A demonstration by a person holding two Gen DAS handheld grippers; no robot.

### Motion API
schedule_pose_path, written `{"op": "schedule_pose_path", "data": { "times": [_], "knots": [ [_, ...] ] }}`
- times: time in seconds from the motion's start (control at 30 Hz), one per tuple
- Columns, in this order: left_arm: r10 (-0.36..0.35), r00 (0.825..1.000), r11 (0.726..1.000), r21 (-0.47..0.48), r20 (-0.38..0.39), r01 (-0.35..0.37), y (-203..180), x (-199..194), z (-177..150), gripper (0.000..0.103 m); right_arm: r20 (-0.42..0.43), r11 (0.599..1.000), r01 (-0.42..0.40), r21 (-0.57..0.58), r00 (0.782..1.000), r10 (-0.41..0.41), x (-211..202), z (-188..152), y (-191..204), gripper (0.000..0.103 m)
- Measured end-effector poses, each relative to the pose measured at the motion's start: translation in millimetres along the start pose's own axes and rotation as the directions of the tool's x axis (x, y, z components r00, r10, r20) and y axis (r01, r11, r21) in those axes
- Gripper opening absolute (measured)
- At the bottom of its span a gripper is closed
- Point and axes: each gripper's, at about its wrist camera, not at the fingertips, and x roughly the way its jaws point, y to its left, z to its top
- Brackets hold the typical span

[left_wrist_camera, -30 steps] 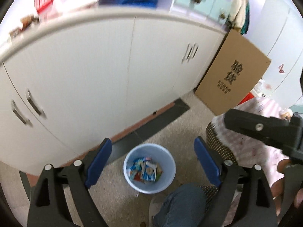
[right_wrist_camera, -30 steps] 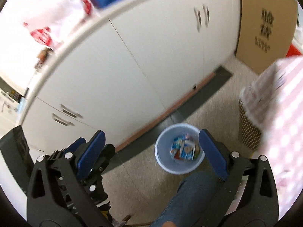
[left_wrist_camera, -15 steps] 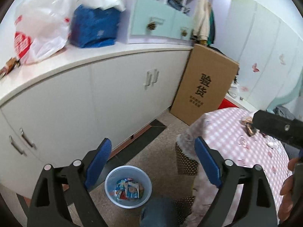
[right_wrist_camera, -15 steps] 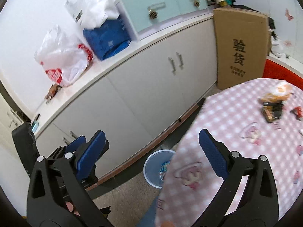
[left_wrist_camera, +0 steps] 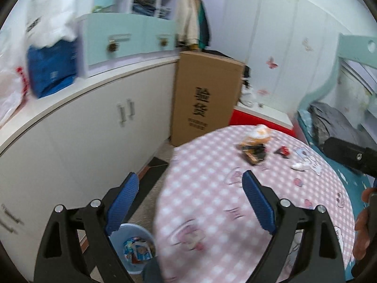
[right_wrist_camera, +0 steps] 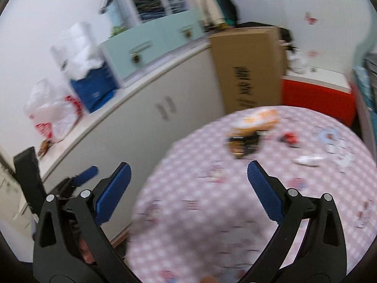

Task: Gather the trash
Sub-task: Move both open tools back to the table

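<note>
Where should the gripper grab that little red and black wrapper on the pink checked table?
The small red and black wrapper lies low and crumpled on the pink checked tablecloth, apart from the dark snack packet. Probably best to come from above and pinch its raised middle fold, fingers either side across its short width. Both the left gripper and right gripper are open and empty.

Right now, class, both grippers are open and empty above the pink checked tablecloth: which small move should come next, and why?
Probably ease the right gripper forward to the dark orange-and-black wrapper. It lies nearest ahead of the open jaws, and litter remains on the pink checked tablecloth, while the pale blue bin already holds wrappers.
</note>
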Motion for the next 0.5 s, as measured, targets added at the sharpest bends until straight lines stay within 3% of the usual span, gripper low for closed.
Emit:
{"op": "schedule_pose_path", "data": {
  "times": [0.23, 0.5],
  "knots": [
    [-0.073, 0.995, 0.99, 0.114, -0.072, 0.081, -57.7, 58.2, 5.5, 0.09, -0.011, 0.978, 0.167, 0.128, 0.986, -0.167, -3.6, -4.0, -95.4, 0.097],
    [-0.135, 0.972, 0.964, 0.203, -0.19, 0.174, -110.4, 139.7, 10.6, 0.09, -0.077, 0.944, 0.271, 0.185, 0.962, -0.261, 23.8, -11.3, -159.6, 0.097]
  ]
}}
